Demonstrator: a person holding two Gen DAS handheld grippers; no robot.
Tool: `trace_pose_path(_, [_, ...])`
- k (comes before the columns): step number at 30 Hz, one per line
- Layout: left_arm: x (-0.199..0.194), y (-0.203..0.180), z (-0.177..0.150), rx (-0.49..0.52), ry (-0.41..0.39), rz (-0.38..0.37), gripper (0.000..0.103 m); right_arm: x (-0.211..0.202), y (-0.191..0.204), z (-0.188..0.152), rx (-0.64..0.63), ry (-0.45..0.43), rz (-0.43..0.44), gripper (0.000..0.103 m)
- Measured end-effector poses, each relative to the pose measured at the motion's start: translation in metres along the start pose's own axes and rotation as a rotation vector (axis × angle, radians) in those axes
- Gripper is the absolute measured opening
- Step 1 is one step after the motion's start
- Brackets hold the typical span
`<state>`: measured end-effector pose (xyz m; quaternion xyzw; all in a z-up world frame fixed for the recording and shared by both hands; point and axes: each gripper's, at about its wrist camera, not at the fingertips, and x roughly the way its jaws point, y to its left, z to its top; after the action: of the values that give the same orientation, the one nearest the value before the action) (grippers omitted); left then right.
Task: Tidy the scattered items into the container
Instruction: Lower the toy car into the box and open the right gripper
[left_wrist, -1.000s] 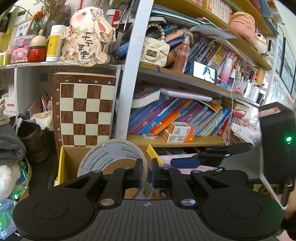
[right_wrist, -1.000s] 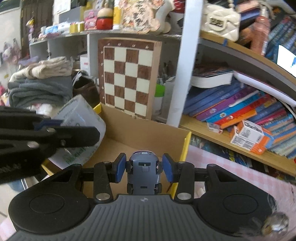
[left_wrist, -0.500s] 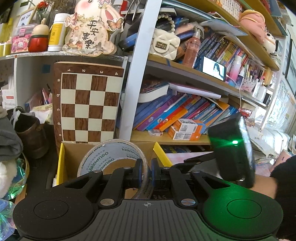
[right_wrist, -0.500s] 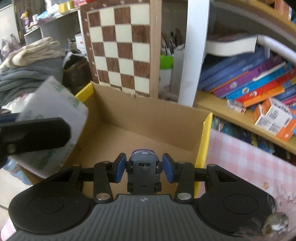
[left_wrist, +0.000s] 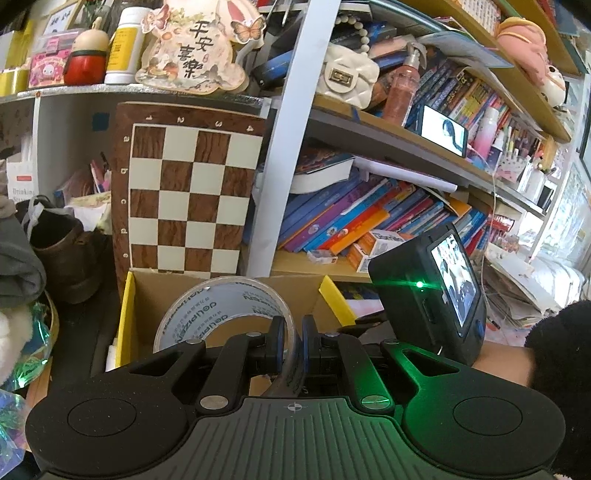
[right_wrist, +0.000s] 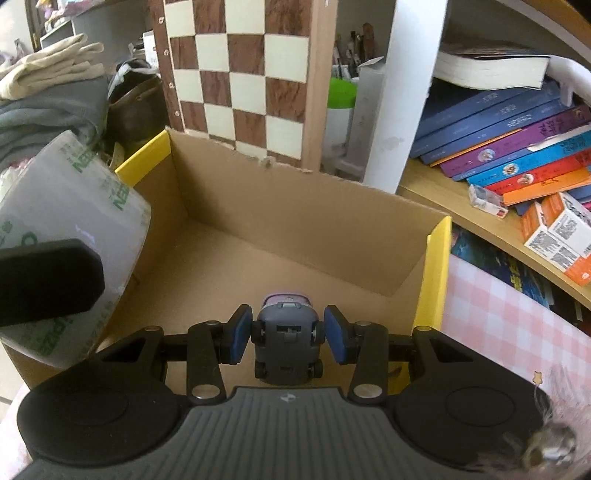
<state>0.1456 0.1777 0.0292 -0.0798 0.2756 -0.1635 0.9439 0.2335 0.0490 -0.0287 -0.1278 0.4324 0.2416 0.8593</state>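
One roll of clear packing tape (left_wrist: 225, 314), one toy car (right_wrist: 286, 338), one cardboard box (right_wrist: 295, 218), one chessboard (left_wrist: 188, 192). Two orange cartons (right_wrist: 565, 236) on the shelf, possibly more behind the books.
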Motion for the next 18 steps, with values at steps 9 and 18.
trace_pose_path(9, [0.002, 0.006, 0.001, -0.015, -0.001, 0.009, 0.008, 0.012, 0.000, -0.001, -0.009, 0.051, 0.023, 0.041])
trace_pose_path(18, [0.004, 0.008, 0.002, -0.021, -0.001, 0.009, 0.008, 0.015, -0.002, 0.001, -0.010, 0.059, 0.030, 0.041])
